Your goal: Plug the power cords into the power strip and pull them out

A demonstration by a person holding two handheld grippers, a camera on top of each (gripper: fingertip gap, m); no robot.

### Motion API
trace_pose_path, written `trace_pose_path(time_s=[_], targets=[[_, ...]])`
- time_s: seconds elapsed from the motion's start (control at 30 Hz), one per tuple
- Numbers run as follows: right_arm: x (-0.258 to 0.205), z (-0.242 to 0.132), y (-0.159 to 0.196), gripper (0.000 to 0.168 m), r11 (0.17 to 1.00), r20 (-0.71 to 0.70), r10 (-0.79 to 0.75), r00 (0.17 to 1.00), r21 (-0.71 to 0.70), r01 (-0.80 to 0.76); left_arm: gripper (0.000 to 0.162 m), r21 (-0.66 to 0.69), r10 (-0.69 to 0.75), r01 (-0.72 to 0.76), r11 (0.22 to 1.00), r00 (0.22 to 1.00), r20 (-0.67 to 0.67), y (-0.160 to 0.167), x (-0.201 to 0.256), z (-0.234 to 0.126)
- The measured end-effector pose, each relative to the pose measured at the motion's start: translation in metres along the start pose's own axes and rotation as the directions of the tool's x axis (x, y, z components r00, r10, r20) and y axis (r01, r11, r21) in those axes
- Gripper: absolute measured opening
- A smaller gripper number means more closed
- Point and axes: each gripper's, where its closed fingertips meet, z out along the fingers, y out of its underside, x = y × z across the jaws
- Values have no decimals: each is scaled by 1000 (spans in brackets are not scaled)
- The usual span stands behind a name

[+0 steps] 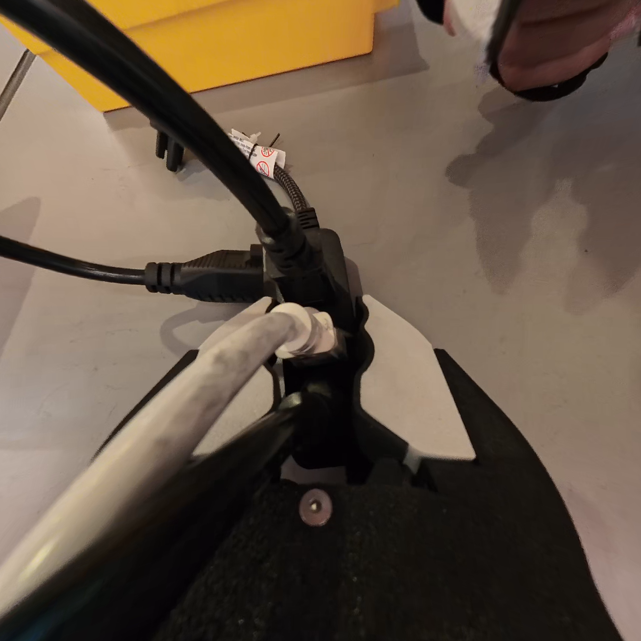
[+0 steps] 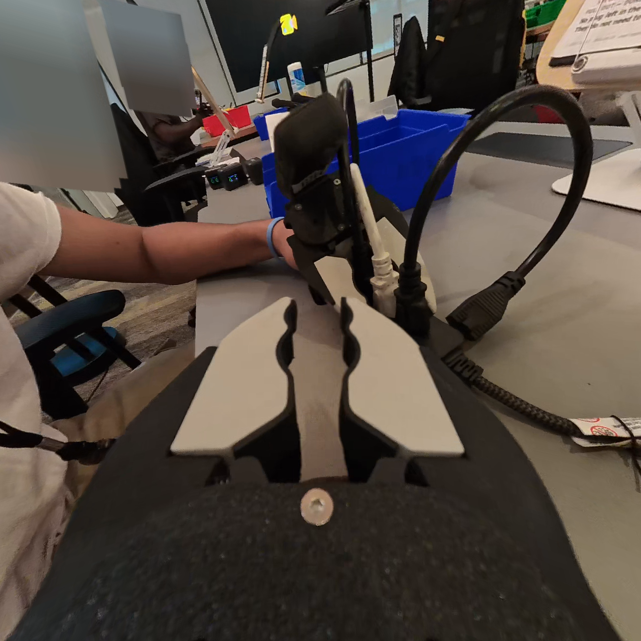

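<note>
The black power strip (image 1: 334, 267) lies on the grey table between the fingers of my left gripper (image 1: 315, 305), which points down and is shut on it. A black plug (image 1: 298, 263), a white plug (image 1: 305, 333) and a second black cord (image 1: 242, 451) stand in its sockets. The first black cord loops (image 2: 555, 173) to its far connector (image 1: 215, 277) on the table. In the right wrist view the left gripper (image 2: 374, 295) straddles the white plug (image 2: 383, 277) and black plug (image 2: 412, 298). My right gripper (image 2: 317, 305) is open and empty, just in front of the strip.
The strip's braided cable (image 2: 520, 406) with a white tag runs off to the right. A yellow bin (image 1: 242, 45) and a loose black plug (image 1: 170, 149) lie beyond the strip. A blue bin (image 2: 399, 156) and a monitor stand (image 2: 607, 180) stand behind. The person's forearm (image 2: 173, 246) rests on the table edge. The tips of one gripper are about 11 cm away from the tips of the other.
</note>
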Motion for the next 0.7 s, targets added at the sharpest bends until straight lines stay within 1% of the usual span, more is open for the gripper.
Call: trace_pose_path(time_s=[0.1,0.13,0.17,0.2,0.27,0.3,0.37,0.4,0.53,0.63,0.7], targets=[[3,3,-1,36,999,0,46,999,25,-46,42,-2,1,-1,1000,1000,-1,1,1,-1],[3,3,-2,36,998,6,57,998,31,-57,42,-2,1,-1,1000,1000,-1,1,1,-1],[-4,0,2,0,999,53,48,997,-14,-48,42,-2,2,-2,1000,1000,-1,1,1,-1],[-7,0,1,0,998,66,47,997,-36,-45,42,-3,2,-2,1000,1000,-1,1,1,-1],[-1,-2,-2,0,998,7,-23,1000,-54,23,42,-3,2,-2,1000,1000,-1,1,1,-1],[-1,-2,-4,0,999,1,-30,1000,-42,30,42,-3,2,-2,1000,1000,-1,1,1,-1],[-5,-4,-10,0,1000,32,15,999,19,-16,42,-3,2,-2,1000,1000,-1,1,1,-1],[-5,-4,-12,0,999,29,14,999,41,-15,42,-3,2,-2,1000,1000,0,1,1,-1],[-8,-1,-13,0,997,3,-52,999,52,52,42,-3,1,-1,1000,1000,-1,1,1,-1],[-5,5,-3,0,999,-13,-55,998,-3,54,41,-4,1,-1,1000,1000,-1,1,1,-1],[5,8,8,4,989,-58,-110,992,-103,104,41,-4,1,-1,1000,1000,-1,1,1,-1]])
